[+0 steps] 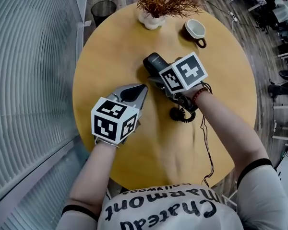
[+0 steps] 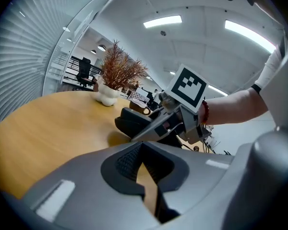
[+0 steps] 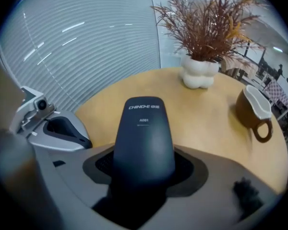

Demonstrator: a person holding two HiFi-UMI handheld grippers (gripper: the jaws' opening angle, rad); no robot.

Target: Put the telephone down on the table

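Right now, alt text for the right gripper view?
The right gripper clamps a dark telephone handset in its tongs over a round wooden table. Beyond stand a white vase of dried plants and a brown cup; the left gripper shows at left.

OFFICE, COMMON AREA: An open-plan workplace is spreading out around a round wooden table [image 1: 110,56]. A ribbed glass partition [image 1: 29,80] is curving along one side, long ceiling light strips [image 2: 162,21] are glowing overhead, and a black swivel chair [image 2: 84,70] is standing in the rows of workstations behind. Plank flooring [image 1: 259,42] is running beneath, with a dark waste bin [image 1: 103,9] sitting beside the partition. A dried plant in a white vase [image 3: 199,75] and a brown-and-white cup [image 1: 196,30] are resting on the tabletop, as in a staff meeting corner.
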